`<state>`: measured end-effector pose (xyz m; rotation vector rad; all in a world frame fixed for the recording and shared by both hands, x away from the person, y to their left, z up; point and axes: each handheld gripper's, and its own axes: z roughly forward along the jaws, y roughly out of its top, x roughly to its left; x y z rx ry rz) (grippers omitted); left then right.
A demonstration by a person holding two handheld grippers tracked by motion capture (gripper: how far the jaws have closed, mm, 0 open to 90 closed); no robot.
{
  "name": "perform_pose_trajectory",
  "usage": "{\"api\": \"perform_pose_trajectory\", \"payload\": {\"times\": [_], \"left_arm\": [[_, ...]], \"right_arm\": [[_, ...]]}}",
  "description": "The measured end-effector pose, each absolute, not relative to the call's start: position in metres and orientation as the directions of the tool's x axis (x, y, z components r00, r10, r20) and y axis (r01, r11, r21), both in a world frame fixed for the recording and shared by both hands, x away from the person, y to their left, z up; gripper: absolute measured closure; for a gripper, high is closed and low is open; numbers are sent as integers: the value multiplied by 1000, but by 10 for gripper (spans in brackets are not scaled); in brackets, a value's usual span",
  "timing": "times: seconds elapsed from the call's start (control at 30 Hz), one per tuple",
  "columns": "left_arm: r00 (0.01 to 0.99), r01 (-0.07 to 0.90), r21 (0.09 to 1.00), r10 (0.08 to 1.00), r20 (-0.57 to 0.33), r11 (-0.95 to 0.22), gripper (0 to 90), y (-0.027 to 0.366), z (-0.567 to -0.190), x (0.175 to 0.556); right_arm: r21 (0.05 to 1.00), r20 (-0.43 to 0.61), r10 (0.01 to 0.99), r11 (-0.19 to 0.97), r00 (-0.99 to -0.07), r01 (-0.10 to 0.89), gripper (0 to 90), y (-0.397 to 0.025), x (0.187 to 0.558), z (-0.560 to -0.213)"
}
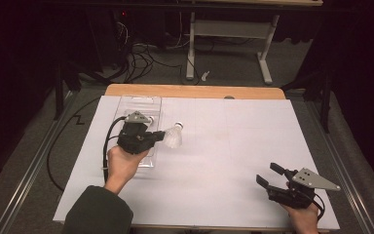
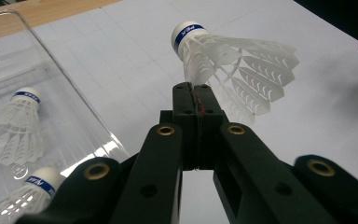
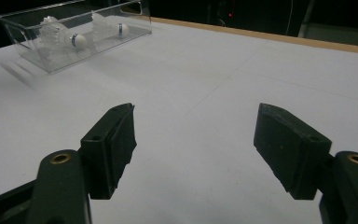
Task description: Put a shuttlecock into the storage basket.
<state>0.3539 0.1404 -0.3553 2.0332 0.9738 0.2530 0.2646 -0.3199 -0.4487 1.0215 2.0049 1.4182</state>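
Left gripper (image 2: 196, 95) pinches a feathery white shuttlecock (image 2: 233, 63).
Right gripper (image 3: 193, 135) gapes; clear tray (image 2: 81, 116) holds 2 more.

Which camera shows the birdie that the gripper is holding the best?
The left gripper view: the white feathered shuttlecock with a blue-banded cork is close and sharp, pinched by its skirt in the left gripper. The high view shows it small and blurry.
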Motion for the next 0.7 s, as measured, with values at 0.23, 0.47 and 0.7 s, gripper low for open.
{"api": "perform_pose_trajectory", "payload": {"times": [0.23, 0.47, 0.7], "left_arm": [[659, 554, 765, 735, -163, -328, 900, 150, -355, 353], [629, 566, 764, 761, -157, -310, 900, 161, -352, 358], [604, 576, 764, 782, -157, -292, 900, 170, -351, 362]], "right_arm": [[936, 37, 794, 186, -607, 300, 298, -320, 264, -449], [935, 34, 791, 190, -610, 299, 298, -319, 265, -449], [935, 34, 792, 190, -610, 298, 298, -319, 265, -449]]}}
